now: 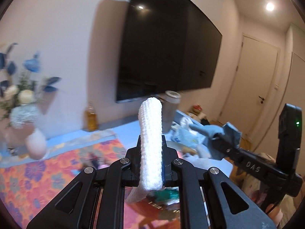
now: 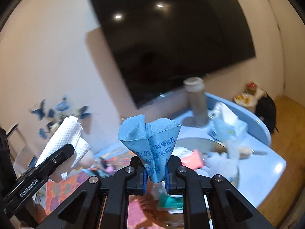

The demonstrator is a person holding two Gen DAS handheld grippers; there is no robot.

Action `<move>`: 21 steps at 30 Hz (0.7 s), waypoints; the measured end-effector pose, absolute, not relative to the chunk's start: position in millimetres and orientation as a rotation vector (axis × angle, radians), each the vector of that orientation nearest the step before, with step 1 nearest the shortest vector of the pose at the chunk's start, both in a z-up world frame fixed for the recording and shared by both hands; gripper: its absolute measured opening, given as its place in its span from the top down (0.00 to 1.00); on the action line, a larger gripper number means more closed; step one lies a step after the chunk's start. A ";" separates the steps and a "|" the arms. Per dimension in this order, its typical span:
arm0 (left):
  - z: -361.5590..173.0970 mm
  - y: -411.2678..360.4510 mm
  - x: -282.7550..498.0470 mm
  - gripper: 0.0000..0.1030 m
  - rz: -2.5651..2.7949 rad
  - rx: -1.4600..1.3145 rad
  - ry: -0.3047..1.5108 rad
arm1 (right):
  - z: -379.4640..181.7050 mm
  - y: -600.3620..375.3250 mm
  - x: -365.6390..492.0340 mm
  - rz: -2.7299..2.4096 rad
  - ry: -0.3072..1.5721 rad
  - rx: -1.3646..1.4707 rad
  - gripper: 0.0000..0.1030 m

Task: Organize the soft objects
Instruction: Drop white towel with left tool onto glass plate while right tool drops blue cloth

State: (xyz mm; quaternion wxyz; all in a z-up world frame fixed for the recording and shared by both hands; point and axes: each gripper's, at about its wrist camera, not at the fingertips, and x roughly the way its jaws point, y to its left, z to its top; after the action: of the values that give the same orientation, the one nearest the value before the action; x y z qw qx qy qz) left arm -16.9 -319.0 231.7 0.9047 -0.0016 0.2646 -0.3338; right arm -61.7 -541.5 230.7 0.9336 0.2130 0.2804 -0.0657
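My left tool [image 1: 151,152] is clamped tight on a white knitted cloth [image 1: 151,133], whose long axis runs straight out from the jaws and up toward the dark wall-mounted TV [image 1: 167,47]. My right tool [image 2: 156,168] is pinched on a crumpled blue cloth [image 2: 150,135] that fans upward, printed with blue characters too warped to read. Both are held in the air above a pale blue counter [image 2: 257,152] cluttered with small items beside a floral mat [image 1: 38,171]. The left tool's arm reads "GenRobot.AI"; the right's reads "DAS".
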 end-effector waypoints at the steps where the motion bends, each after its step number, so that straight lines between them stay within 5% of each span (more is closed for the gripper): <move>1: 226.4 -328.8 -11.6 0.90 -0.701 -0.001 0.564 | 224.1 -549.1 -58.6 -0.148 0.597 0.451 0.88; 5: 200.2 -355.6 5.7 0.86 -0.754 -0.004 0.654 | 197.0 -571.6 -47.1 -0.159 0.694 0.523 0.84; 8: 178.9 -366.3 17.7 0.49 -0.770 -0.002 0.727 | 182.0 -581.9 -38.1 -0.146 0.765 0.576 0.68; 10: 169.1 -366.8 18.0 0.23 -0.776 -0.002 0.742 | 178.6 -584.3 -38.2 -0.145 0.767 0.585 0.40; 12: 164.5 -364.0 12.9 0.23 -0.775 0.007 0.738 | 179.2 -586.4 -43.7 -0.161 0.745 0.591 0.23; 21: 178.0 -325.8 -16.6 0.22 -0.743 0.007 0.706 | 199.8 -562.6 -63.3 -0.104 0.714 0.635 0.22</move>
State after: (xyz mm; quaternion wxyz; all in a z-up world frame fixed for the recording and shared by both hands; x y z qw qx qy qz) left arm -16.6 -325.8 178.0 0.8716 0.0032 0.3377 -0.3553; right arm -63.3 -562.6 199.8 0.8867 0.3055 0.3433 -0.0501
